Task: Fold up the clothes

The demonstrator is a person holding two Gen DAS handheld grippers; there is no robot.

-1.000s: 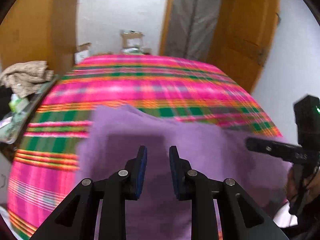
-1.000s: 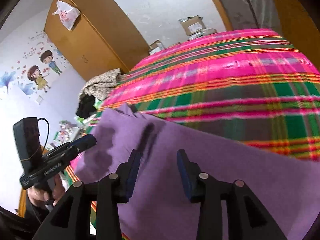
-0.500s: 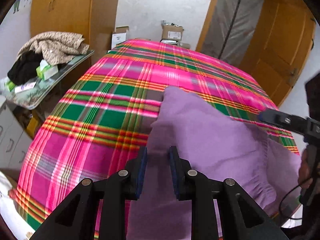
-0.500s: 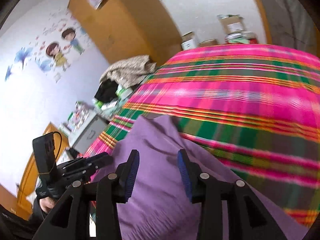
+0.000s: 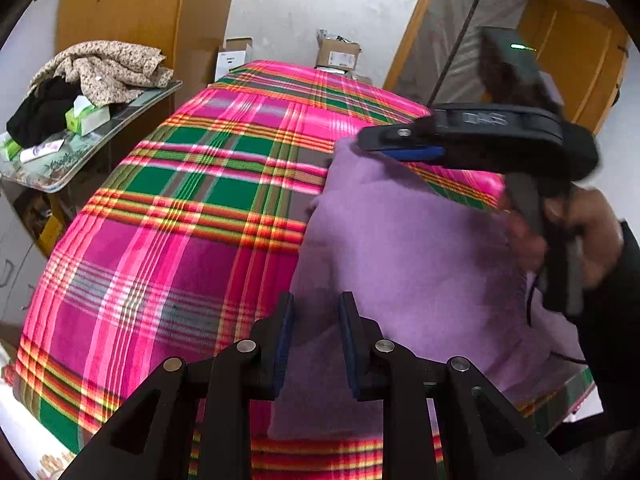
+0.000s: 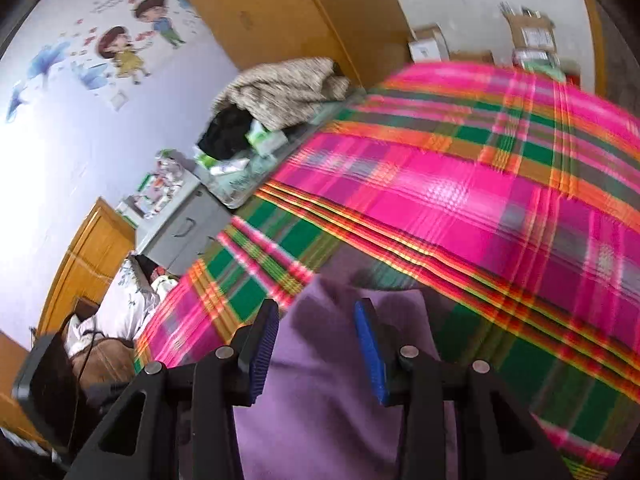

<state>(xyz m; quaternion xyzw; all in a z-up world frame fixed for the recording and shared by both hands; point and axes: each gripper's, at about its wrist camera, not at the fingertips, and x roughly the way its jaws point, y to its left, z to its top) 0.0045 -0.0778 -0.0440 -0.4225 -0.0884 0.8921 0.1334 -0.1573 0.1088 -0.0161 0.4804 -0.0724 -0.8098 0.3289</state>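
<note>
A purple garment (image 5: pixel 404 256) lies on the pink and green plaid bedspread (image 5: pixel 192 208), toward the bed's near right side. My left gripper (image 5: pixel 314 312) is open and empty, its fingers just above the garment's near left edge. My right gripper (image 6: pixel 316 316) is open and empty over the garment's far corner (image 6: pixel 320 364). It also shows in the left wrist view (image 5: pixel 400 146), held by a hand above the garment's far corner. The garment's near right part is hidden behind that hand.
A side table (image 5: pixel 80 144) at the left carries a beige cloth pile (image 5: pixel 108 68), a black garment and tissue boxes. Cardboard boxes (image 5: pixel 338 54) stand beyond the bed. A wooden wardrobe (image 5: pixel 132 12) and a door (image 5: pixel 572 56) flank the room. A grey drawer unit (image 6: pixel 180 228) stands beside the bed.
Both grippers swung left over the bed. The right gripper moved to the garment's far corner and now shows close up in the left wrist view. Both stayed open.
</note>
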